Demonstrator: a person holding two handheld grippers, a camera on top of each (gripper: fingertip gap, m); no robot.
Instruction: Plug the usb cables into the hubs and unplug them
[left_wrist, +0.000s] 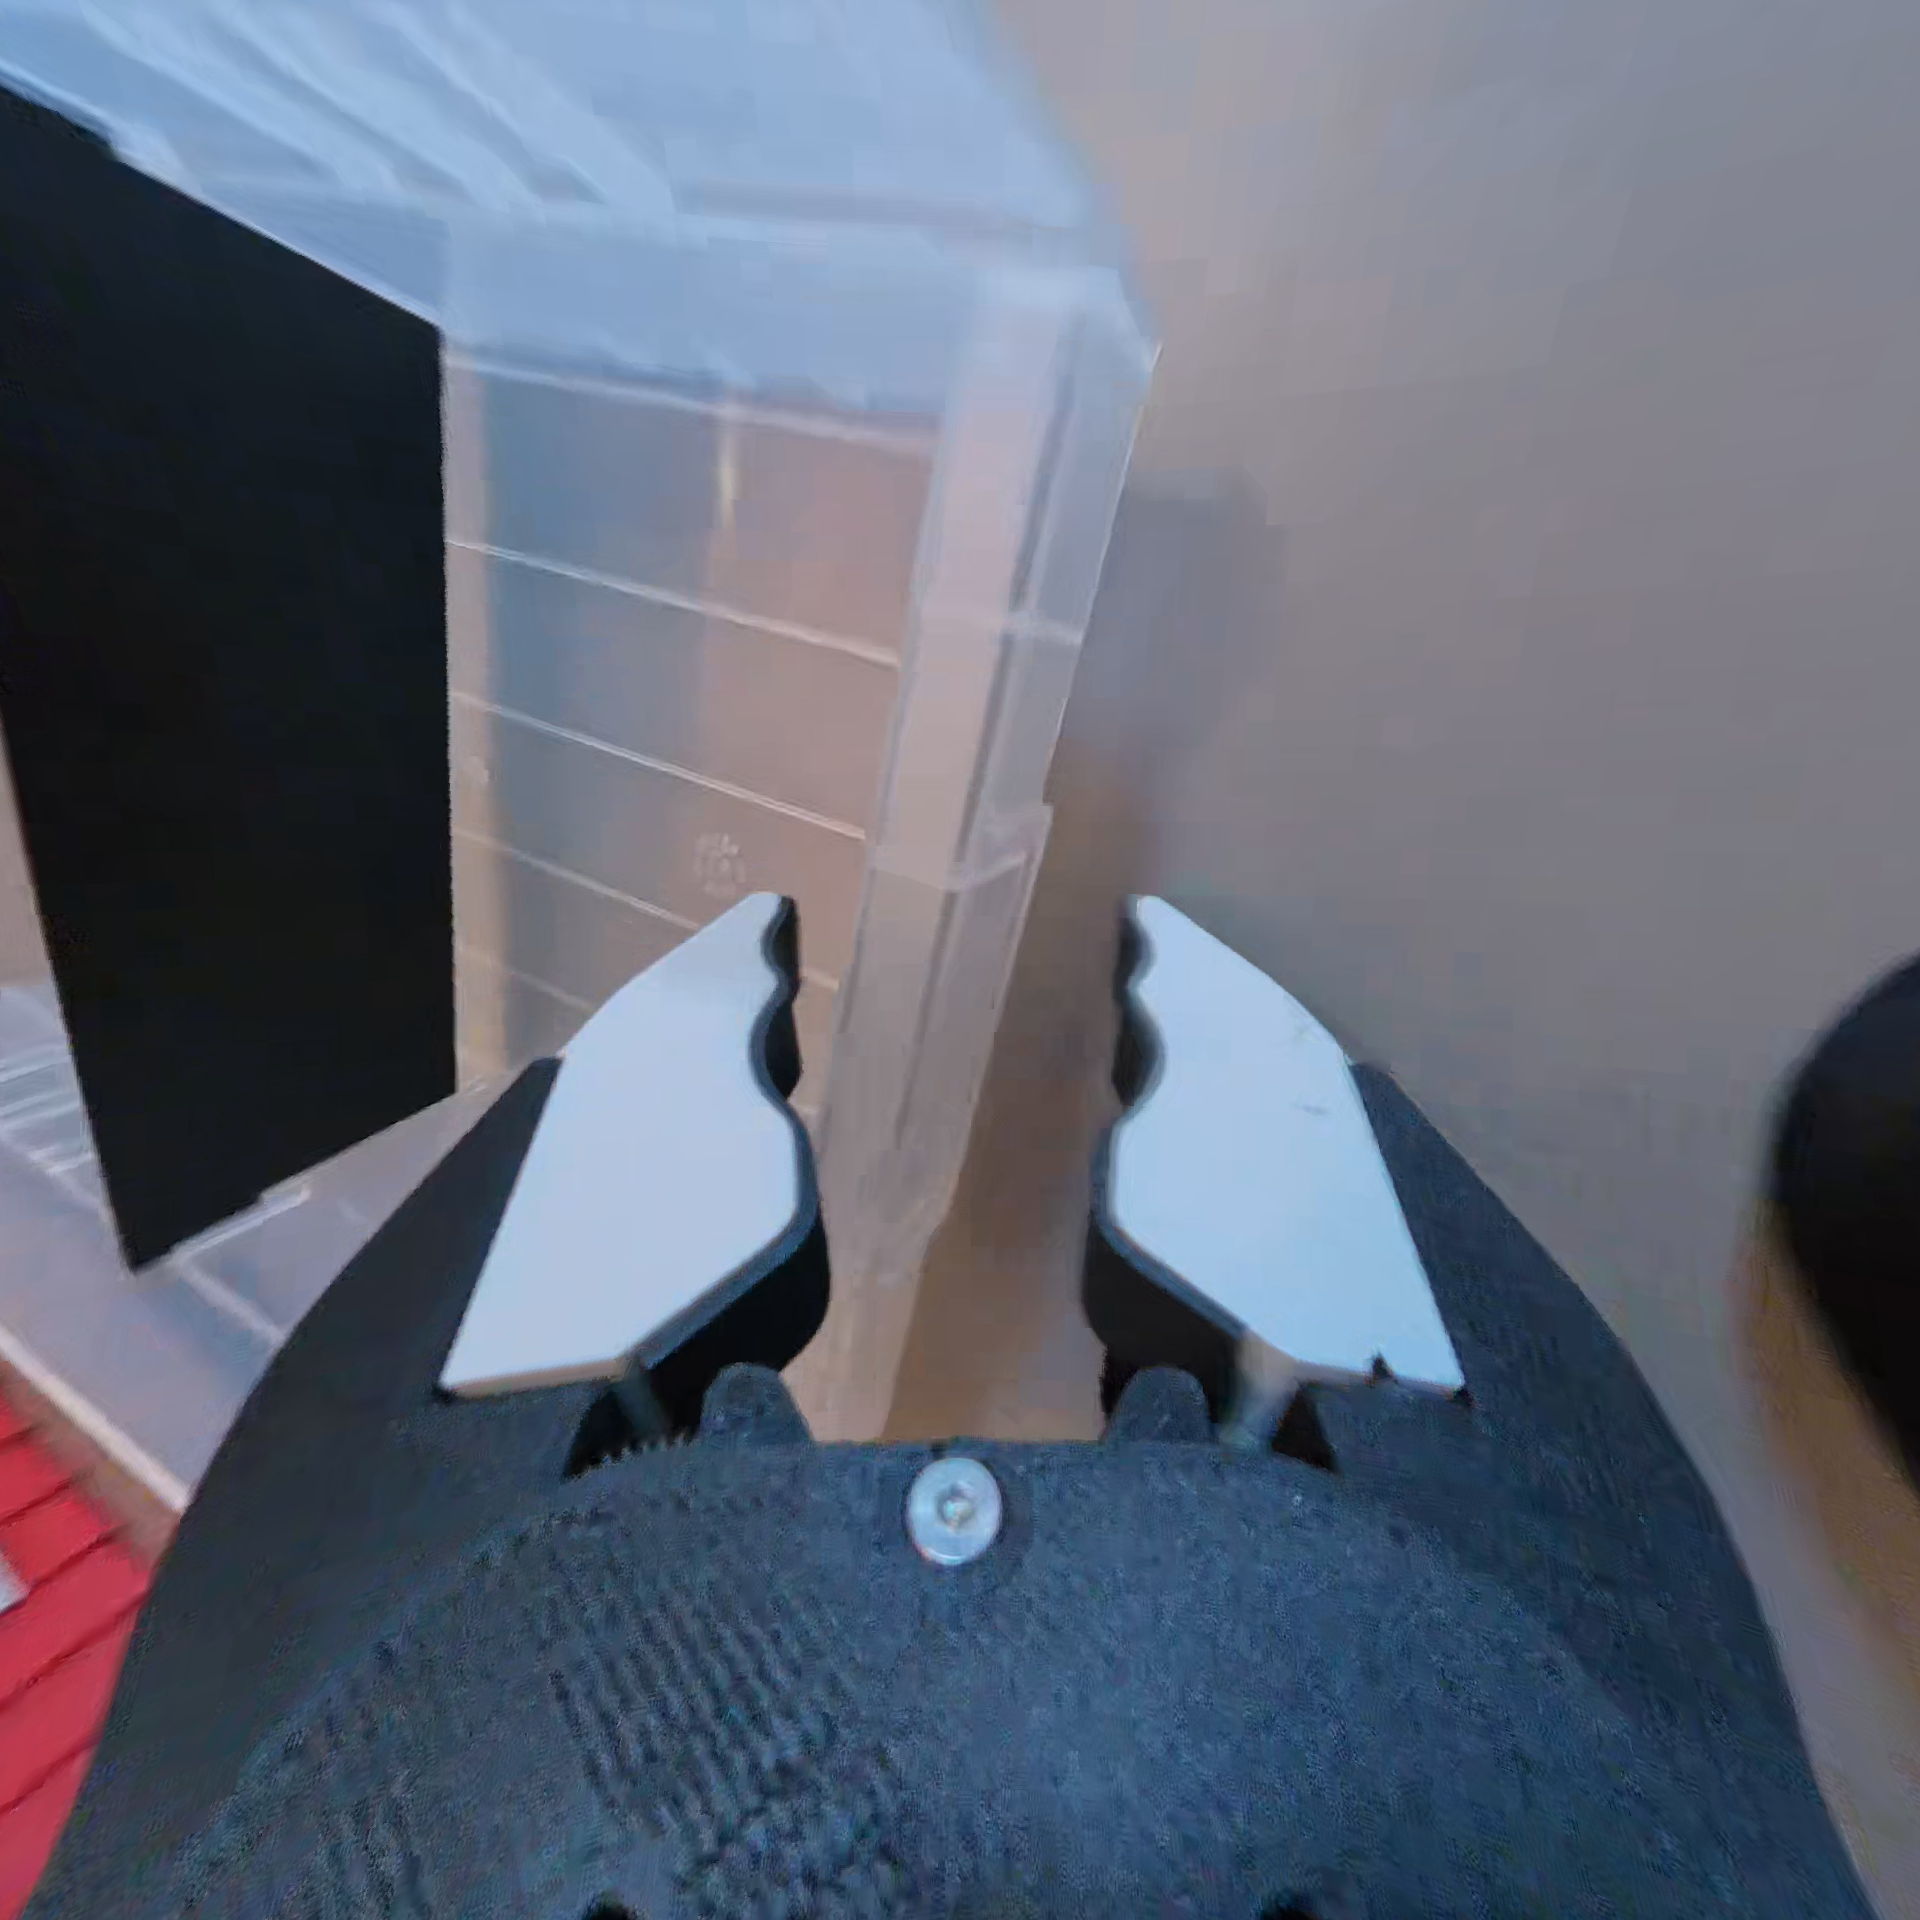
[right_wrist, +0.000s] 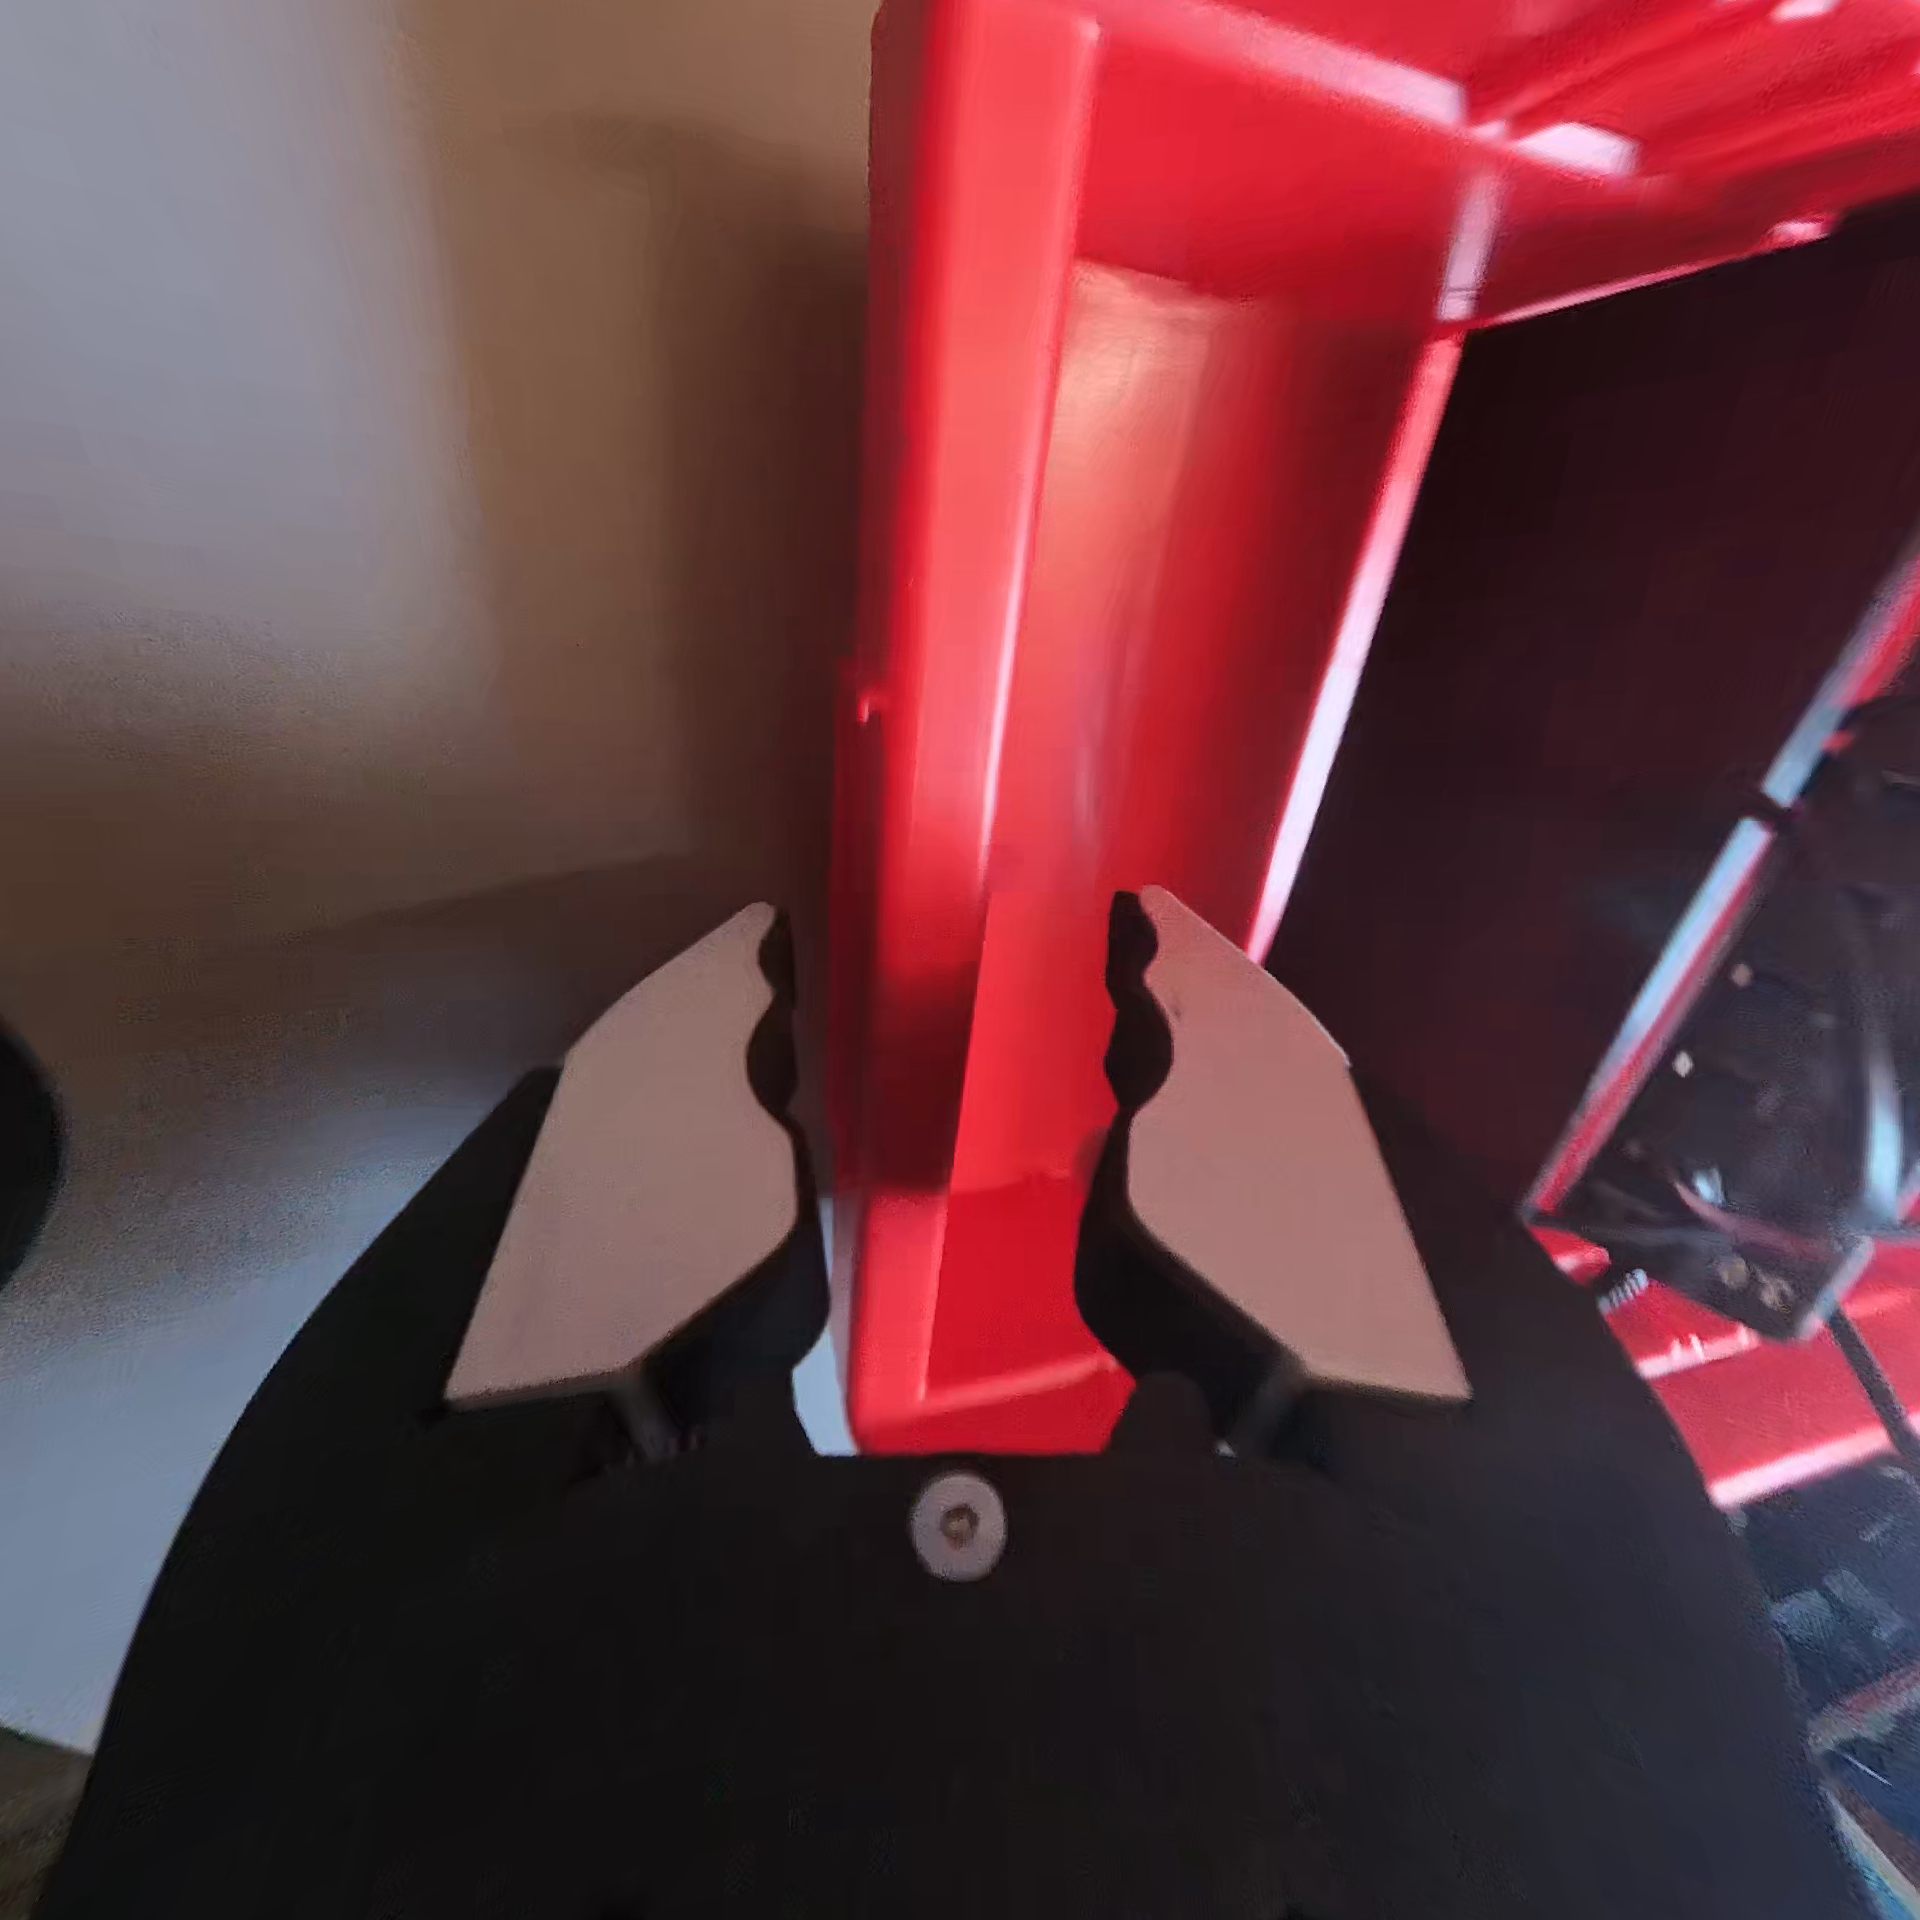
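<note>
Both your grippers are empty with fingers apart: the left gripper (left_wrist: 956, 935) faces a clear bin (left_wrist: 727, 582), the right gripper (right_wrist: 951, 935) straddles the red bin (right_wrist: 977, 623) wall. No cable or hub shows clearly, so you seem to be only starting. Next, find a cable plug to pinch.

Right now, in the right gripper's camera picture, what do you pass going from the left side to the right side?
Beige wall → red bin's edge, standing between the open right gripper fingers → dark inside of the bin → black electronic part with a silver frame.
</note>
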